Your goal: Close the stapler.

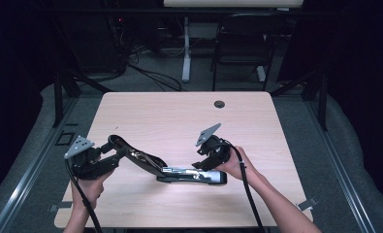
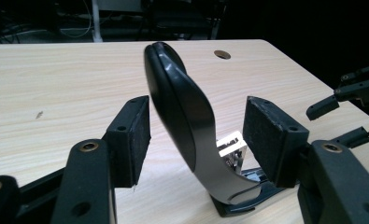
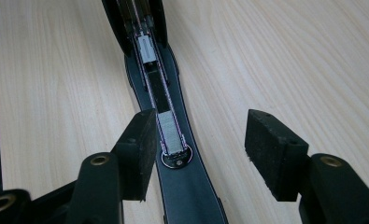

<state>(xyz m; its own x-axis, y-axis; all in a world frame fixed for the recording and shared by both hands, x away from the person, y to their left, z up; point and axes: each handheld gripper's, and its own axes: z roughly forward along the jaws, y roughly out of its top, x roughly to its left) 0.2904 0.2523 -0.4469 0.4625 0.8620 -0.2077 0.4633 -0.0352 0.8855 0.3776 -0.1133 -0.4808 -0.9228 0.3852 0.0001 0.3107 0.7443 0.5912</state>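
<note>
A black stapler (image 1: 189, 174) lies swung open on the wooden table (image 1: 179, 111). Its curved top arm (image 1: 133, 153) rises to the left and its base lies flat towards the right. My left gripper (image 1: 115, 148) is open around that top arm (image 2: 182, 107); the arm stands between the pads, near the left pad (image 2: 138, 140) and apart from the right one. My right gripper (image 1: 206, 162) is open over the base end. The metal magazine (image 3: 166, 107), with a strip of staples (image 3: 171, 135), runs beside its left pad (image 3: 140, 149), and bare table lies before its right pad.
A round cable hole (image 1: 219, 104) sits near the table's far edge. A dark chair (image 1: 242, 43) and a white desk leg (image 1: 185, 53) stand on the floor behind. The right gripper's jaws (image 2: 345, 107) show at the edge of the left gripper view.
</note>
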